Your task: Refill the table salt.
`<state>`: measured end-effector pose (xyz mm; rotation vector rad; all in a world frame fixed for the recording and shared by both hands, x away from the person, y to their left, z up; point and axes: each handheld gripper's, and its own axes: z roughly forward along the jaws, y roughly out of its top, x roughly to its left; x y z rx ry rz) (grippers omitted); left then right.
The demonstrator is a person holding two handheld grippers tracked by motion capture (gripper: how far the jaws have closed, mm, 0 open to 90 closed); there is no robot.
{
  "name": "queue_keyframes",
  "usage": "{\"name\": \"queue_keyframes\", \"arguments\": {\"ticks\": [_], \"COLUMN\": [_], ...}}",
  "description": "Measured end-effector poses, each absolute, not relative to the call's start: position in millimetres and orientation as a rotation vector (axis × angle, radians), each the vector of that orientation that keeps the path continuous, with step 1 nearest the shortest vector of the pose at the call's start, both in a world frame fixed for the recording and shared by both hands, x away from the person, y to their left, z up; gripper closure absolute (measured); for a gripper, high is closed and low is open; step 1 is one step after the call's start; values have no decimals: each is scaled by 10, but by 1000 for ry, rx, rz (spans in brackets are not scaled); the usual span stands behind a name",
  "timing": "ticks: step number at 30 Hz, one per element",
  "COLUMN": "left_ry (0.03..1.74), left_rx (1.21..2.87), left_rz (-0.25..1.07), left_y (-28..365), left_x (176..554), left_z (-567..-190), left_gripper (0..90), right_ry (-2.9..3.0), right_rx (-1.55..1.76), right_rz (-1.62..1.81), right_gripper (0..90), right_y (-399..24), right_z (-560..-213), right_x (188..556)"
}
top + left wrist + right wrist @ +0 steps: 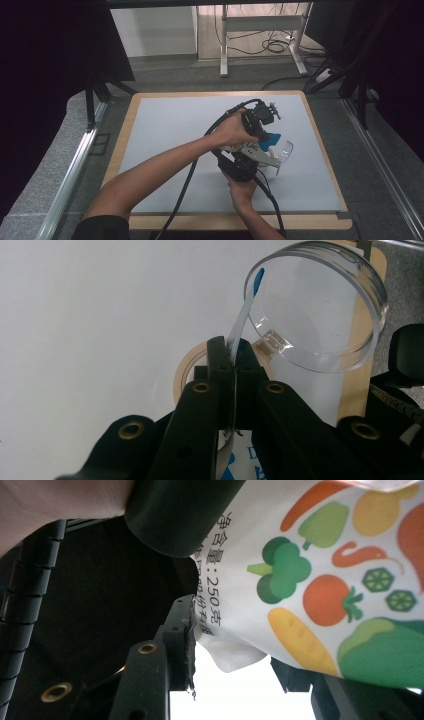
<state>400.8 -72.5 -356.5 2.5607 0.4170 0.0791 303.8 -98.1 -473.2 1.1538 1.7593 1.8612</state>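
**Clear plastic cup, bag tilted over it**

We hold the printed bag (320,590) above the clear cup (320,310) at the table's (165,125) right-middle. Left gripper (232,357) is clenched on the bag's thin edge (243,315); right gripper (235,655) grasps the bag body, though its far pad is probably hidden. Keep the edge over the cup mouth, tilt slowly, don't loosen either grip.
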Motion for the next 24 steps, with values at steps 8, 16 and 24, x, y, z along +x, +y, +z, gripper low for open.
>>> {"name": "queue_keyframes", "arguments": {"ticks": [8,16,24], "left_ry": [418,411,412], "left_rx": [2571,2574,2571], "left_rz": [76,81,77], "left_y": [-749,-772,-770], "left_x": [4016,4020,4017], "left_z": [-3563,-3544,-3545], "left_gripper": [900,900,900], "right_ry": [1752,1740,1744], "right_rx": [1163,1156,1150], "right_rz": [1868,1871,1865], "right_gripper": [578,579,580], "right_y": [-991,-1006,-1014], "right_z": [-4726,-4707,-4711], "right_x": [3046,3045,3040]}}
